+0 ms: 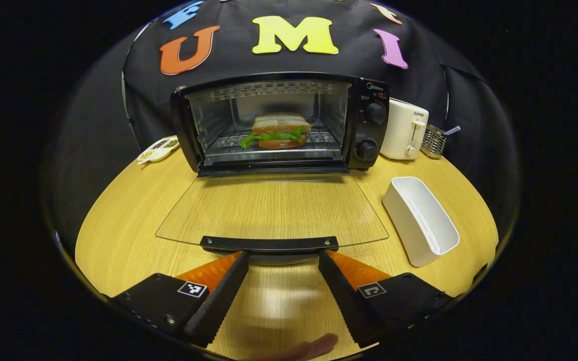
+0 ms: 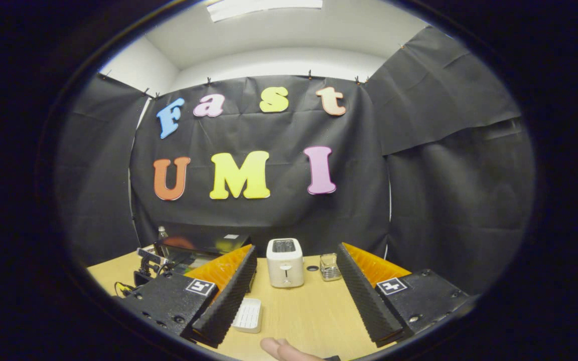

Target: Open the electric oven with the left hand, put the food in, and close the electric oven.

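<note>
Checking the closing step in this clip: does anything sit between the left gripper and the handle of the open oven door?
Nothing visible does. The left gripper is open just short of the black bar handle of the lowered glass door. The green-leafed sandwich is on the rack inside the black electric oven.
</note>
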Tool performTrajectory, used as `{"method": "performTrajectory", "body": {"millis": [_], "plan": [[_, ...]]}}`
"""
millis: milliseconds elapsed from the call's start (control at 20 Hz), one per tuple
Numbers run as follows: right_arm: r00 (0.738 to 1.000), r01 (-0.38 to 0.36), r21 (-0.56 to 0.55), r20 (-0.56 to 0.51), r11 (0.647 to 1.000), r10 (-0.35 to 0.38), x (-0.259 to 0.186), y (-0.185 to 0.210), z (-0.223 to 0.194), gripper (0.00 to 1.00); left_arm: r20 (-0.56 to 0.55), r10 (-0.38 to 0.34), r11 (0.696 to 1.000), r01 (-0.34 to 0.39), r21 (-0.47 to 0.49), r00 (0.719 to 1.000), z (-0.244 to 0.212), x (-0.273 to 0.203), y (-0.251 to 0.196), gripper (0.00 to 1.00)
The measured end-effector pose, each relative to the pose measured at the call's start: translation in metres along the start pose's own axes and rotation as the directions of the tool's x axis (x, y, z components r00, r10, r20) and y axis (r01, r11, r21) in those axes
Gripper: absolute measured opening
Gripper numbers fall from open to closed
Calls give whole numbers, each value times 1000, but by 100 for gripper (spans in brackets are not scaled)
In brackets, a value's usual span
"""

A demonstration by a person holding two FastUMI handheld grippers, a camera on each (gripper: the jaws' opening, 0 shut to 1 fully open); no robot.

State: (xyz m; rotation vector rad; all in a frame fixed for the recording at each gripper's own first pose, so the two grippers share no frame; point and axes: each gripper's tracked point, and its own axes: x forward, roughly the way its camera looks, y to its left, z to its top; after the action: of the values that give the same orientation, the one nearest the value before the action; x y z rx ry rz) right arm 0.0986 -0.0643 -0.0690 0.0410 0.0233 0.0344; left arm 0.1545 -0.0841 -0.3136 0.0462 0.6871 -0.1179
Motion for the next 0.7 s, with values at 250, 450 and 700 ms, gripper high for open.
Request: {"method": "performTrajectory", "body": {"millis": [250, 450, 700], "plan": [[1000, 20, -8, 0, 1000, -20, 0, -4, 2, 92, 42, 3, 1000, -3, -8, 999, 19, -11, 1, 93], [1000, 16, -28, -7, 999, -16, 4, 2, -4, 100, 105, 3, 1000, -3, -7, 994, 42, -21, 4, 93], [1000, 17, -48, -14, 999, -18, 2, 3, -8, 100, 180, 8, 1000, -4, -27, 984, 75, -31, 10, 94]]}}
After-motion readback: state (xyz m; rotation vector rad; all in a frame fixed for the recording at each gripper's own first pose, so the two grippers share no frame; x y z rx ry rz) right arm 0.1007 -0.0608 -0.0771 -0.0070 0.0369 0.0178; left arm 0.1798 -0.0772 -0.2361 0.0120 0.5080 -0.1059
